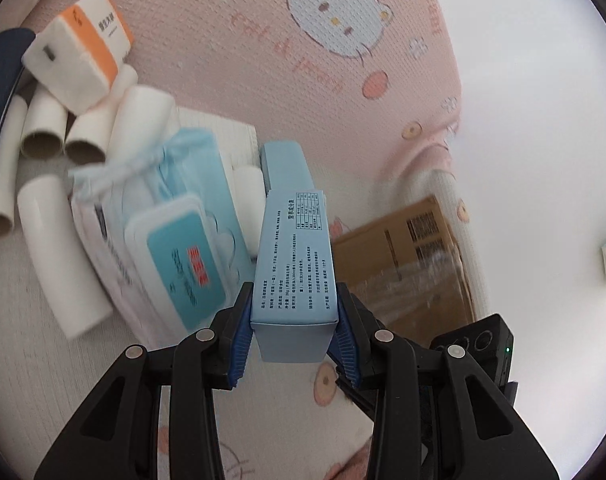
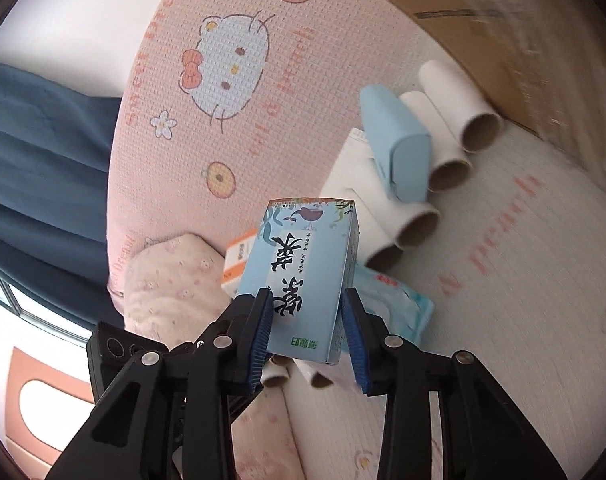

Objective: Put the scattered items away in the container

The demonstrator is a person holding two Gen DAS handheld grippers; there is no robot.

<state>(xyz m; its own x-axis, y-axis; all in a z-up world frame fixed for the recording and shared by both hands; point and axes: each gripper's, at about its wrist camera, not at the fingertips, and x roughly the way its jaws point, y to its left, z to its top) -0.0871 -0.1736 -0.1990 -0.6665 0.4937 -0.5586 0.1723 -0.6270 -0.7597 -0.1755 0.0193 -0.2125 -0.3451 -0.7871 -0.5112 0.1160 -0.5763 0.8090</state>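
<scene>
My left gripper (image 1: 294, 300) is shut on a long light-blue box (image 1: 295, 248) with printed text, held end-on above the mat. My right gripper (image 2: 307, 304) is shut on a pale blue box with black calligraphy (image 2: 307, 256); both blue pads press its sides and it is tilted above the clutter. A brown cardboard box (image 1: 415, 272) lies to the right in the left wrist view, and the cardboard box (image 2: 463, 0) is at the top right in the right wrist view. Another light-blue box (image 1: 283, 164) lies on the bed, and this blue box (image 2: 395, 144) rests against several tubes in the right wrist view.
Several white cardboard tubes (image 1: 43, 132), a wet-wipes pack (image 1: 183, 264), a bag of masks (image 1: 151, 172) and an orange-and-white tissue pack (image 1: 79, 48) lie on a pink cartoon-cat mat (image 1: 303, 80). The tubes (image 2: 447, 128), a pink pillow (image 2: 171, 280) and a dark blue cloth (image 2: 43, 152) show beside my right gripper.
</scene>
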